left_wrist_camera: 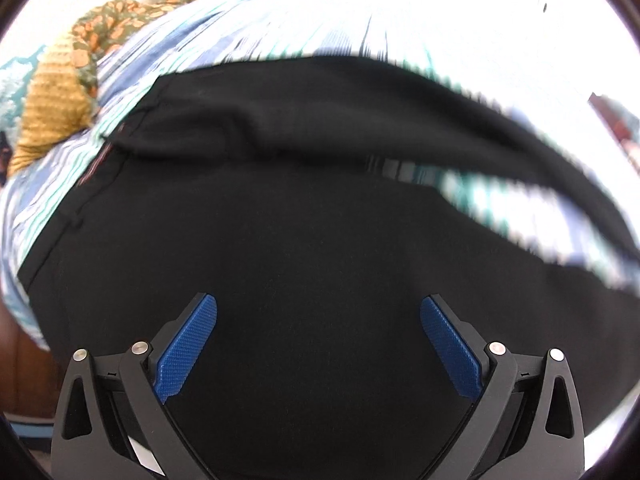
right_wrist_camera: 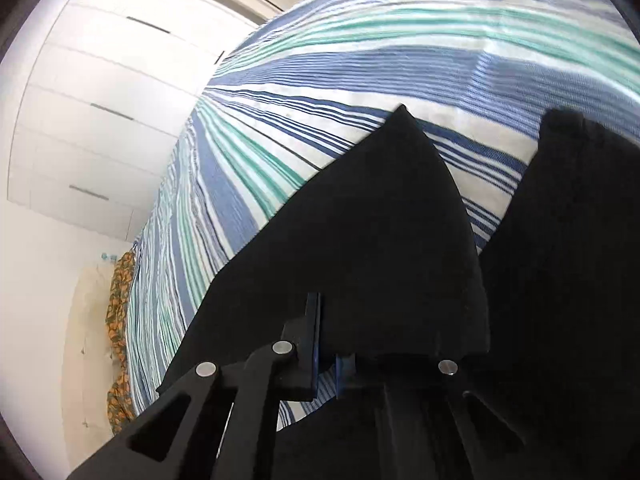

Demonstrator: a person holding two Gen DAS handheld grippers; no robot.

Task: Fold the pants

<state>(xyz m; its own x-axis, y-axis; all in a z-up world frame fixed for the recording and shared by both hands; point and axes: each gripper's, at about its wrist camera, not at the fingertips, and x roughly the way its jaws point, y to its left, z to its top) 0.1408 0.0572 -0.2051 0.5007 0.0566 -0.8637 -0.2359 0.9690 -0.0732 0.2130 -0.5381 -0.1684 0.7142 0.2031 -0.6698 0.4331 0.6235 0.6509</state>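
Observation:
Black pants (left_wrist_camera: pixel 304 232) lie on a striped blue, green and white bedsheet (left_wrist_camera: pixel 248 40). In the left wrist view the waist part fills the middle and one leg runs off to the right, blurred. My left gripper (left_wrist_camera: pixel 318 320) is open, its blue pads (left_wrist_camera: pixel 188 344) spread just above the black cloth, holding nothing. In the right wrist view my right gripper (right_wrist_camera: pixel 328 344) is shut on a black pant leg (right_wrist_camera: pixel 360 248), which hangs over the right finger. The other leg (right_wrist_camera: pixel 572 240) lies to the right on the sheet (right_wrist_camera: pixel 320 80).
An orange and green patterned cloth (left_wrist_camera: pixel 116 20) and a mustard knitted one (left_wrist_camera: pixel 52 92) lie at the bed's far left edge. White wardrobe doors (right_wrist_camera: pixel 100 100) stand beyond the bed in the right wrist view. Dark wood (left_wrist_camera: pixel 20 368) shows at the lower left.

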